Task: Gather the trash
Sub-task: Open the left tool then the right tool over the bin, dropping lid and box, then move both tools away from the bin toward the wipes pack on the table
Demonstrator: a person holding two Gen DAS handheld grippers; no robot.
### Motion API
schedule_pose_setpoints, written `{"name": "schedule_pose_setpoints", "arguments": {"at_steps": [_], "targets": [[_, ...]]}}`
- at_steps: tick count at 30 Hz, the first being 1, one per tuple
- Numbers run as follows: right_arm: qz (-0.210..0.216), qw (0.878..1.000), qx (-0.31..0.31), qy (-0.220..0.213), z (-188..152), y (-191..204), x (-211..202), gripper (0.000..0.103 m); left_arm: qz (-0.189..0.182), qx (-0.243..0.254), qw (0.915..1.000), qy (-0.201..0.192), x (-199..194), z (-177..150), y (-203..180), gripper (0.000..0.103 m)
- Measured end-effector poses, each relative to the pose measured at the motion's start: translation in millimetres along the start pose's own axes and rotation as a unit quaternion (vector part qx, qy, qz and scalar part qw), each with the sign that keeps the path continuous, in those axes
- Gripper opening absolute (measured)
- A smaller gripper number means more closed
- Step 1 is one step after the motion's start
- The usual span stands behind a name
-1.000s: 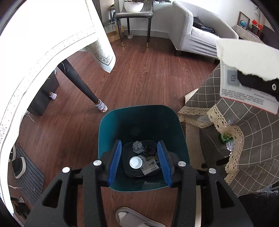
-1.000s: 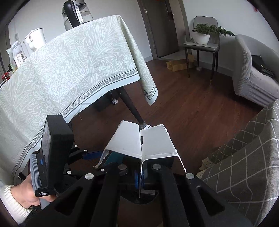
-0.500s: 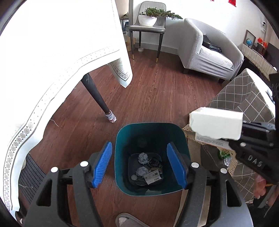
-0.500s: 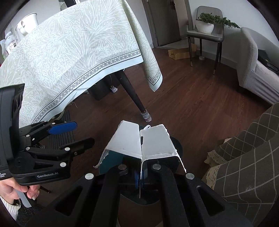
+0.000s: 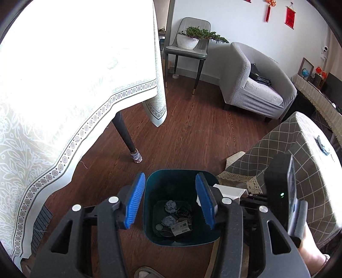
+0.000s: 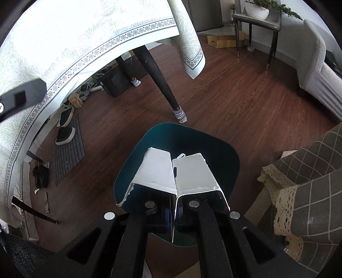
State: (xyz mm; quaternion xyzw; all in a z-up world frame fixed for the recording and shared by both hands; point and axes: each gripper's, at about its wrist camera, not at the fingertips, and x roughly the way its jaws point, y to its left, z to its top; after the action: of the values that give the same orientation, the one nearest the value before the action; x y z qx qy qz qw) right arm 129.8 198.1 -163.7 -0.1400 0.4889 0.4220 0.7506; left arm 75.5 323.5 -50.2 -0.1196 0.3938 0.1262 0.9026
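Torn white carton is gripped in right claw over teal bin; release is required next. Left claw is empty, parted.

A home's living and dining room: wood floor, grey armchair, potted plant on a chair, red wall hangings, and what look like shoes under the cloth-covered counter.

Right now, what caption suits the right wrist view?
Right fingers pinch torn white cardboard above the teal bin.
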Motion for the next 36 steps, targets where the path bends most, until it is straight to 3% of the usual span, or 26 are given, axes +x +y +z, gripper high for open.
{"name": "schedule_pose_setpoints", "arguments": {"at_steps": [4,7,9,12,23,36], "targets": [[-0.001,1.000,-0.012,0.012,-3.1,7.5,8.3,0.005,-0.006,-0.001,0.9999,-0.015,-11.3,6.1,-3.3,0.052],[-0.004,1.000,-0.014,0.019,-5.4,8.9,12.0,0.013,-0.002,0.009,0.9996,-0.027,-18.3,8.8,-8.8,0.052],[-0.005,1.000,-0.014,0.022,-6.8,9.7,12.8,0.032,-0.004,0.014,0.9993,-0.034,-21.3,11.1,-10.5,0.050],[-0.004,1.000,-0.017,0.024,-9.1,11.1,11.8,0.042,-0.011,0.010,0.9991,-0.040,-25.0,14.5,-11.8,0.048],[0.002,0.999,-0.029,0.019,-18.2,8.0,-10.8,0.044,-0.024,0.009,0.9974,-0.067,-42.3,25.3,-31.3,0.042],[0.012,0.997,-0.040,-0.058,-24.2,-14.4,-91.3,0.044,-0.043,0.030,0.9948,-0.088,-52.0,34.2,-82.8,0.042]]}}
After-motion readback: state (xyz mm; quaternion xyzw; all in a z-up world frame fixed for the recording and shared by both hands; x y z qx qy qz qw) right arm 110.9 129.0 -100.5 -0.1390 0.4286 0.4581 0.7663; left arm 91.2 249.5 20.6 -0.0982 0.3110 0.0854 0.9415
